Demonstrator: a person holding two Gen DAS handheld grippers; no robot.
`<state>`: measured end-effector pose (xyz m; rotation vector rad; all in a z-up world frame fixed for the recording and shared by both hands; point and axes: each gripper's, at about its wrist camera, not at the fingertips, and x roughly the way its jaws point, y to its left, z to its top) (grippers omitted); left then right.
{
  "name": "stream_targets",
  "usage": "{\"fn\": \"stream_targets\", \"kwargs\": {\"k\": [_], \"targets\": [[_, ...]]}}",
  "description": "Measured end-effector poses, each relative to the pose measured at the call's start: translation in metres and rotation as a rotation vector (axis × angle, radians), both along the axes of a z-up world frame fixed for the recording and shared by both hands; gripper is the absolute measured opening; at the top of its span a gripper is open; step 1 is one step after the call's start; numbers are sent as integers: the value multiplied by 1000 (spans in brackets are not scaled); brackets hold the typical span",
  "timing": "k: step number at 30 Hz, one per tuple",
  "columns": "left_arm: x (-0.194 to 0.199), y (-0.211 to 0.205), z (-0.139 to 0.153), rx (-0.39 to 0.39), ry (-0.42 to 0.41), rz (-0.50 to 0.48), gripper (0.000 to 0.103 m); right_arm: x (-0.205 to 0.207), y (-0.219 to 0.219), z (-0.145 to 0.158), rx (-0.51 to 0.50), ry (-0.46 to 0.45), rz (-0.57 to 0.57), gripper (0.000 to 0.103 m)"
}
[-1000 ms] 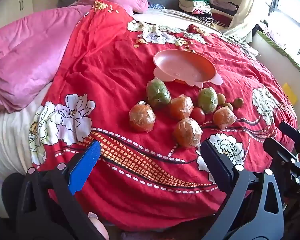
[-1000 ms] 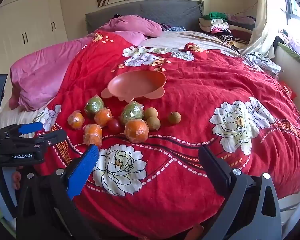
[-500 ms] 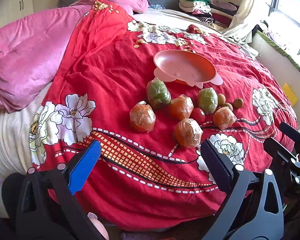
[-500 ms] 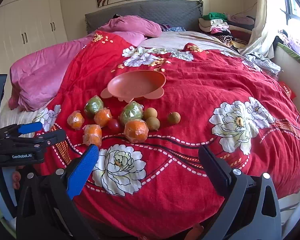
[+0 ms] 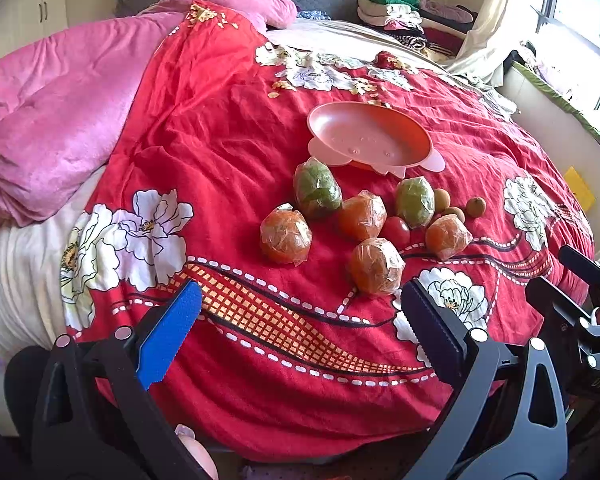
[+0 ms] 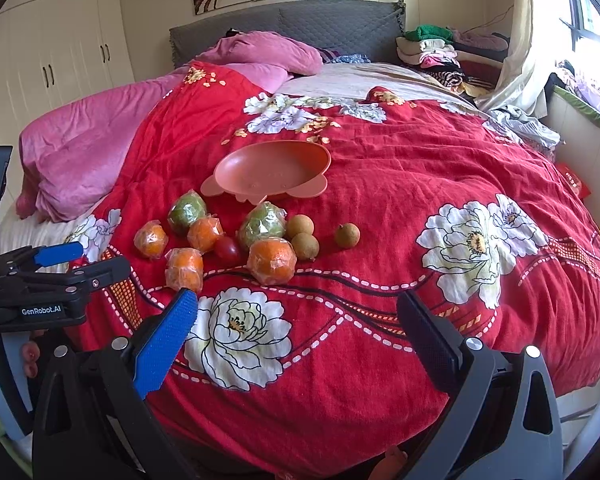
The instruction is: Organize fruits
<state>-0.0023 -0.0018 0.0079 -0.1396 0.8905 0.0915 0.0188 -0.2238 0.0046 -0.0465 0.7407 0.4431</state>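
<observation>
The fruits (image 5: 364,220) lie clustered on the bed (image 5: 228,152) just before the bowl (image 5: 370,136), ahead of both grippers, left (image 5: 300,312) and right (image 6: 298,312); jaws wide apart, holding nothing.

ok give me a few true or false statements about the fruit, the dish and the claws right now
1. The pink dish holds no fruit. True.
2. Both the left claw and the right claw are shut on fruit. False: both are open and hold nothing.
3. Two green wrapped fruits lie among the orange ones. True.
4. The small red tomato sits in the dish. False: it lies on the red quilt between wrapped fruits.
5. Three small brown fruits lie on the quilt. True.
</observation>
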Motion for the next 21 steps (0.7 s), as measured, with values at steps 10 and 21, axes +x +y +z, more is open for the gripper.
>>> {"fn": "stream_targets", "kwargs": {"k": [10, 21], "targets": [[-1, 0, 0, 2, -3, -1, 94, -1, 0, 0, 1, -1, 1, 99], [1, 0, 3, 3, -4, -1, 94, 0, 0, 0, 0, -1, 0, 99]]}}
